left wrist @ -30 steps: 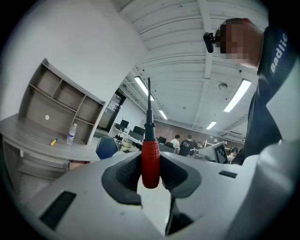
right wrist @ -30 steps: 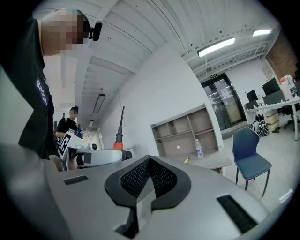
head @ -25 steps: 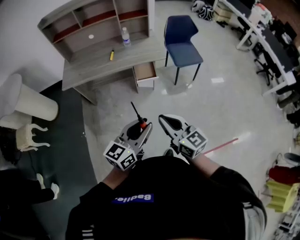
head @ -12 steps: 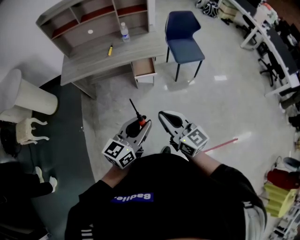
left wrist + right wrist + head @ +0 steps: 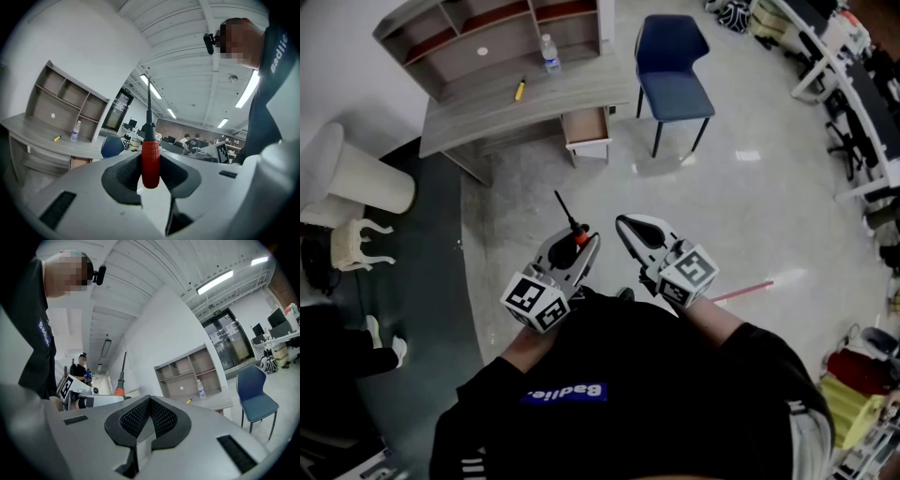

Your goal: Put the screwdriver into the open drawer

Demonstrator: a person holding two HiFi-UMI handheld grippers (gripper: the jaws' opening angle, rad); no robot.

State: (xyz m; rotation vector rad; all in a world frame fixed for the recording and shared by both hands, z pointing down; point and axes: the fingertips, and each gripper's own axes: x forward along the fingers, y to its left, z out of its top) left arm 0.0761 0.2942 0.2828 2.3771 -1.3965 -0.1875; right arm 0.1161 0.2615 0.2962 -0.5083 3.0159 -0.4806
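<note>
At lower centre of the head view, a red-handled screwdriver is gripped, shaft upward, by the left tongs. The right tongs, just beside, are closed on nothing. The open drawer is seen under the table, upper centre.

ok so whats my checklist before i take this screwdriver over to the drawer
1. Screwdriver clamped in left gripper, red handle between the pads: ok
2. Drawer open under the desk: ok
3. Drawer within reach: not ok, floor lies between
4. Right gripper shut, nothing between its jaws: ok
5. Room inside drawer: cannot tell
6. Chair apart from the drawer: ok
</note>
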